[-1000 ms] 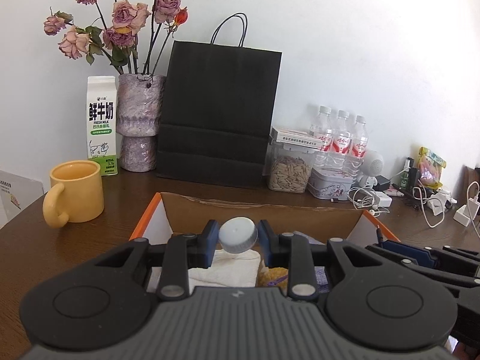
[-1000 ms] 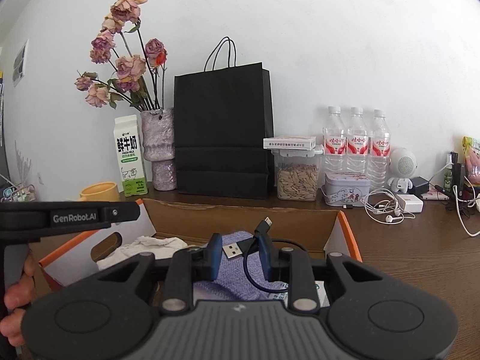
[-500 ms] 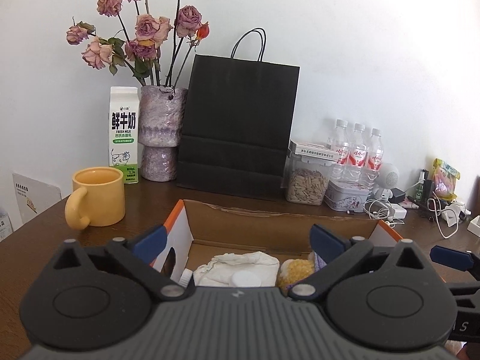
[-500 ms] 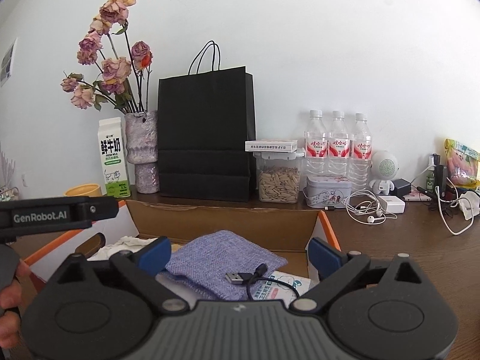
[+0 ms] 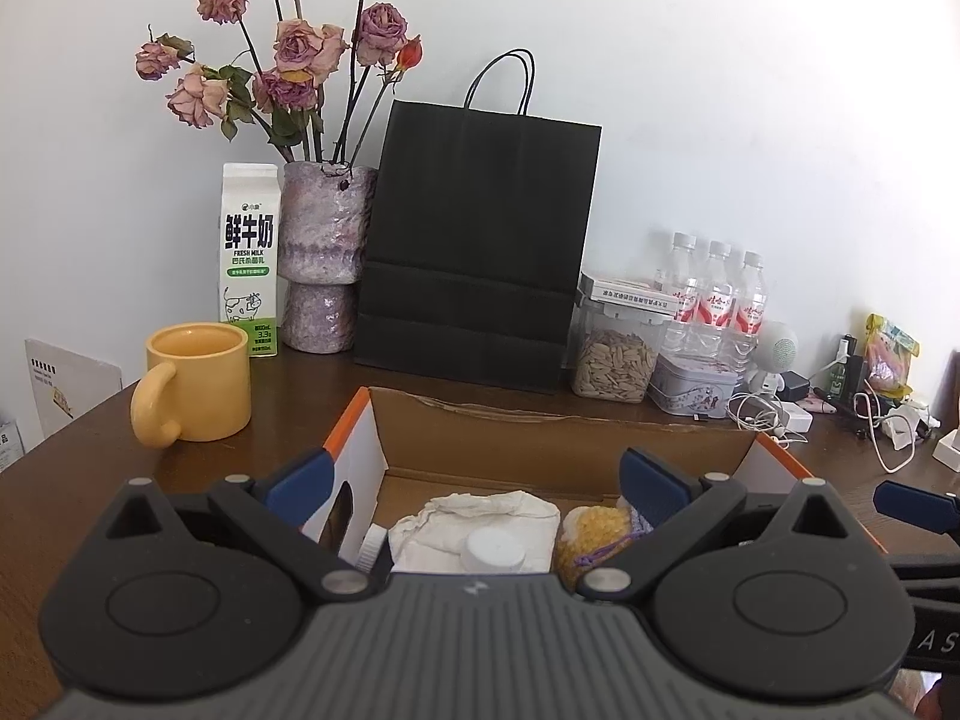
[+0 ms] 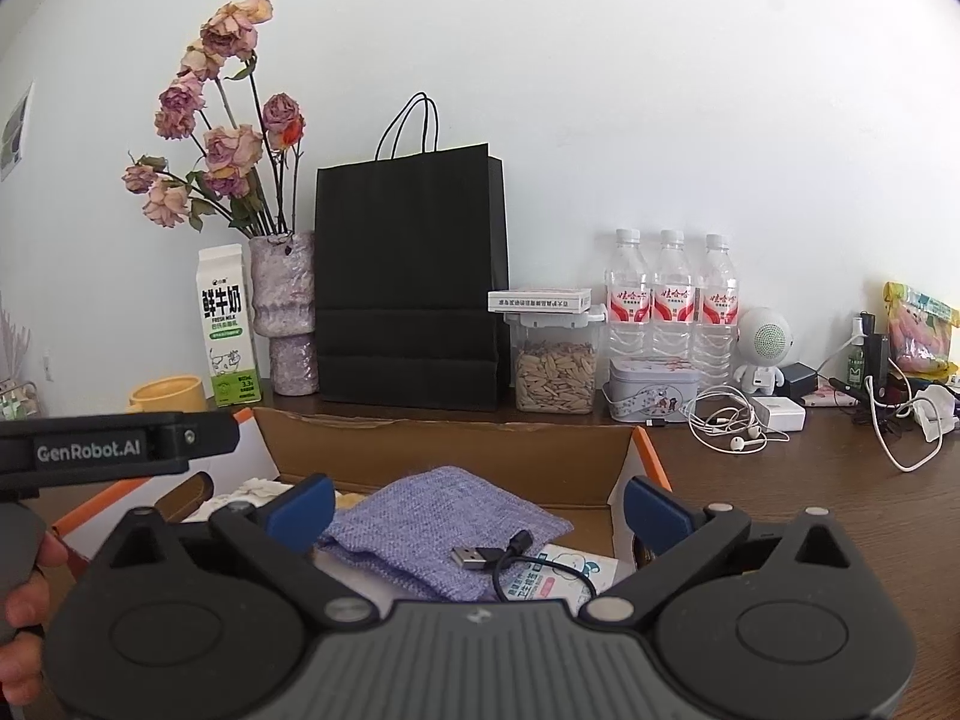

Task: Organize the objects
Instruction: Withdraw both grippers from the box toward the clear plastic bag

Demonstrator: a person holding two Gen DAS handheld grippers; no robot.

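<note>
An open cardboard box (image 5: 558, 438) with orange edges sits on the brown table, also in the right wrist view (image 6: 456, 450). My left gripper (image 5: 477, 486) is open and empty above it. Below it lie a white bottle cap (image 5: 495, 551) on a white cloth (image 5: 474, 519) and a yellow knitted item (image 5: 591, 531). My right gripper (image 6: 477, 507) is open and empty over a purple woven pouch (image 6: 444, 516), a black USB cable (image 6: 510, 558) and a printed packet (image 6: 570, 576) in the box.
Behind the box stand a yellow mug (image 5: 195, 381), milk carton (image 5: 249, 258), vase of dried roses (image 5: 324, 252), black paper bag (image 5: 480, 240), seed jar (image 5: 615, 354), tin (image 5: 690, 390) and three water bottles (image 5: 714, 300). Cables and chargers (image 6: 738, 420) lie at the right.
Both grippers opened and drew back. The left let go of the white cap, which now lies on the cloth. The right let go of the USB cable, now on the pouch.
</note>
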